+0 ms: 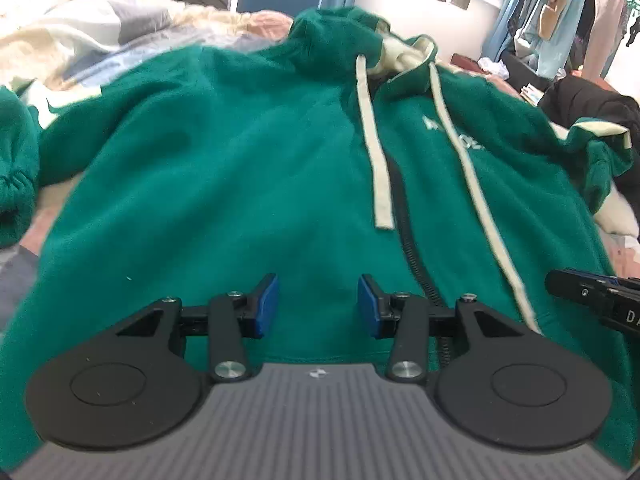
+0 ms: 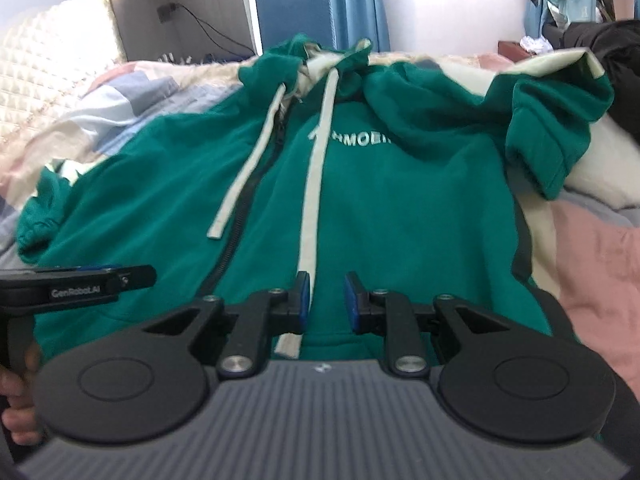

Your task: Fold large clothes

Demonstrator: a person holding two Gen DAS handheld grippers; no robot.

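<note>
A green zip hoodie (image 1: 224, 168) lies face up on the bed, hood at the far end, with two cream drawstrings (image 1: 376, 152) and white chest lettering (image 2: 356, 140). My left gripper (image 1: 318, 306) is open and empty just above the hoodie's bottom hem, left of the zip. My right gripper (image 2: 326, 302) is open and empty above the hem on the hoodie (image 2: 400, 208), right of the zip, beside the long drawstring (image 2: 312, 216). The right gripper's body shows at the left wrist view's right edge (image 1: 596, 296); the left one's body shows at the right wrist view's left (image 2: 76, 284).
The bed has a patchwork quilt (image 2: 120, 100). The hoodie's right sleeve (image 2: 560, 120) is bunched over a pillow; the left cuff (image 1: 16, 176) is bunched at the left. A dark garment (image 1: 592, 104) and hanging clothes (image 1: 560, 8) are at the far right.
</note>
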